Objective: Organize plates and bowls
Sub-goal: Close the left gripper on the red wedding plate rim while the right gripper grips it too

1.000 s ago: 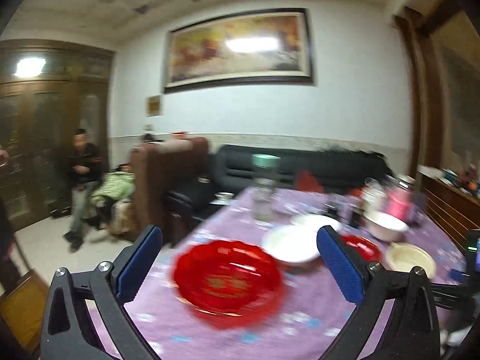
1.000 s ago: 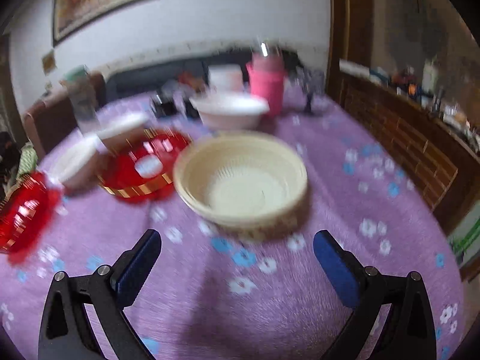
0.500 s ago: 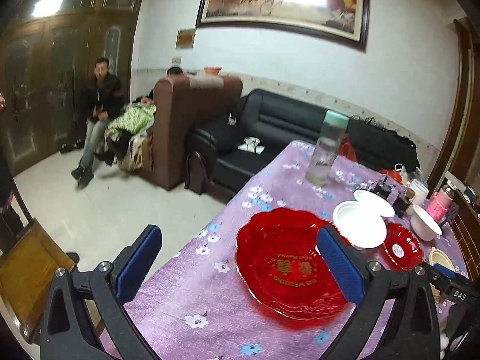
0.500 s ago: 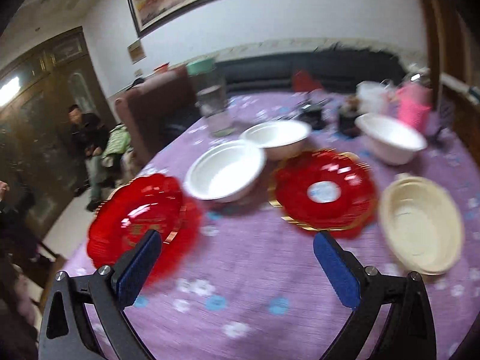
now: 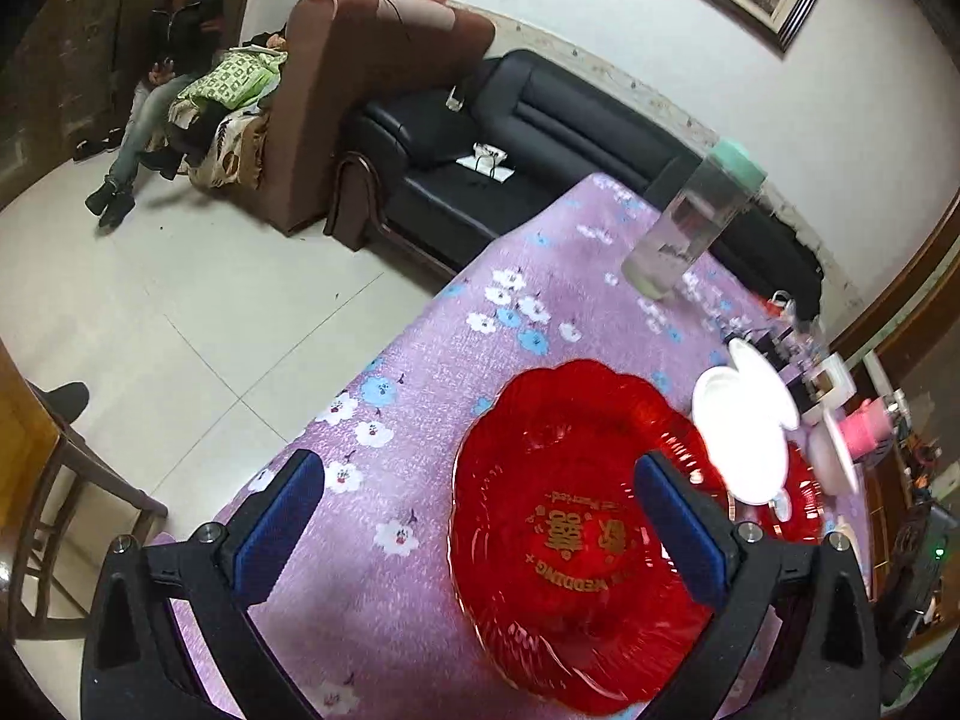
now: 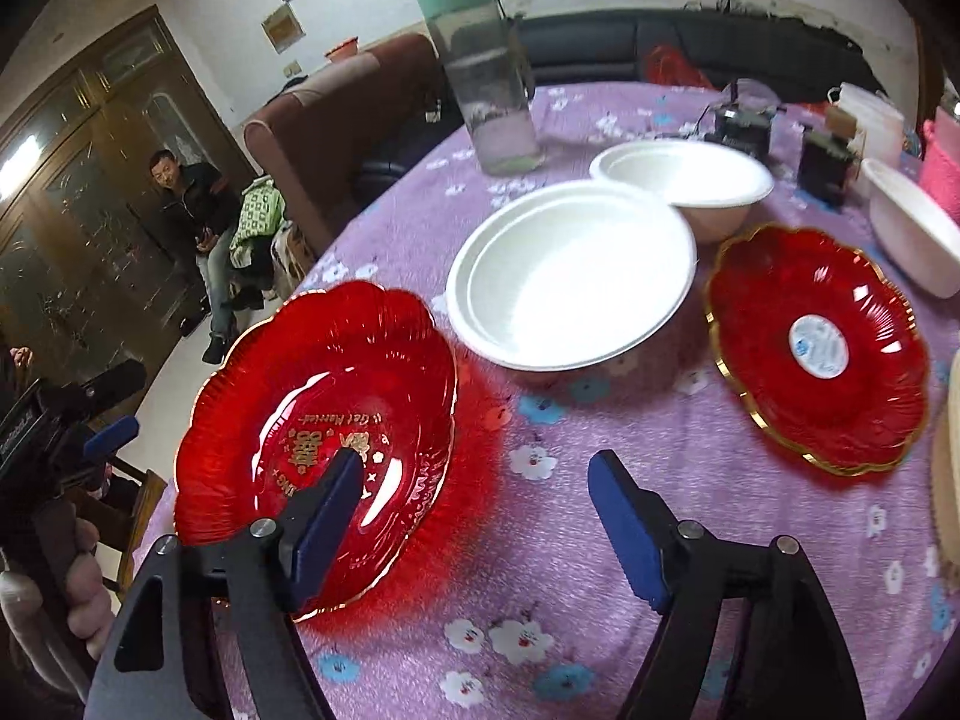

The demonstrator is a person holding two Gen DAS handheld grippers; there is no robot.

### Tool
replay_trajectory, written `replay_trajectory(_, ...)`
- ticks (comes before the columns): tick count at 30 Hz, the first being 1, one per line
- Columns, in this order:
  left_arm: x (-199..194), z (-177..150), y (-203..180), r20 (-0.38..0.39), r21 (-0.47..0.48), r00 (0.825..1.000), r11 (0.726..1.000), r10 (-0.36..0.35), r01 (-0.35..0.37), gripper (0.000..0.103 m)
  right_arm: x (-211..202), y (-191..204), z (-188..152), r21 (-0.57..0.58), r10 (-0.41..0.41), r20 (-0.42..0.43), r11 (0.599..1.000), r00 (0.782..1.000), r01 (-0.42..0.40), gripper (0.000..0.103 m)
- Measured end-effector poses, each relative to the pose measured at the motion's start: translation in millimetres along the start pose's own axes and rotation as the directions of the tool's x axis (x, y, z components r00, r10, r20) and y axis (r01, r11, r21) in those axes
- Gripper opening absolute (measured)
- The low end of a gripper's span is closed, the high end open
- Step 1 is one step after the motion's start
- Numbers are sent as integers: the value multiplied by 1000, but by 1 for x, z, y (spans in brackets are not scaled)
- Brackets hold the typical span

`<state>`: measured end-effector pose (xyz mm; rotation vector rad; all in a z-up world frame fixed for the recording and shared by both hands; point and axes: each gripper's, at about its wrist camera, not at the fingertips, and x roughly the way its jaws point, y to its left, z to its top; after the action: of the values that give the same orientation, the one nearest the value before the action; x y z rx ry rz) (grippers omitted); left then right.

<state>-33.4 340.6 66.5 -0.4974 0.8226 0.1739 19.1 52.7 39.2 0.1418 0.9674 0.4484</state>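
A large red plate with gold lettering (image 6: 318, 396) lies near the table's left edge; it also shows in the left wrist view (image 5: 576, 516). Beside it stands a white bowl (image 6: 570, 282), a second white bowl (image 6: 684, 180) behind, and a smaller red gold-rimmed plate (image 6: 816, 348) to the right. My right gripper (image 6: 474, 510) is open, its left finger over the large red plate's near rim. My left gripper (image 5: 480, 534) is open and empty, its right finger over the same plate. It shows at the right wrist view's left edge (image 6: 108, 438).
A tall clear jar with a green lid (image 6: 486, 72) stands at the back of the purple flowered tablecloth (image 6: 600, 480). A third white bowl (image 6: 912, 228), a pink cup (image 6: 942, 162) and small dark items sit far right. A cream dish edge (image 6: 948, 468) shows at right. A wooden chair (image 5: 36, 480) stands by the table.
Both grippers swung left and dropped closer to the large red plate. The right gripper's jaws have narrowed somewhat. Nothing on the table has moved.
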Motion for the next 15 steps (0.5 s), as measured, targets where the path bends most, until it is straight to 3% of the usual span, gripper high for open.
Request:
replay_trajectory(8, 24, 0, -13, -15, 71, 999, 997, 36, -34, 90, 19, 4, 3, 7, 2, -45, 1000, 999, -2, 75)
replay_trajectory(11, 35, 1, -14, -44, 77, 999, 997, 28, -25, 82, 24, 7, 3, 0, 2, -58, 1000, 998, -3, 70)
replay_trajectory(15, 47, -2, -16, -91, 85, 996, 996, 21, -13, 63, 33, 9, 2, 2, 8, -79, 1000, 997, -8, 61)
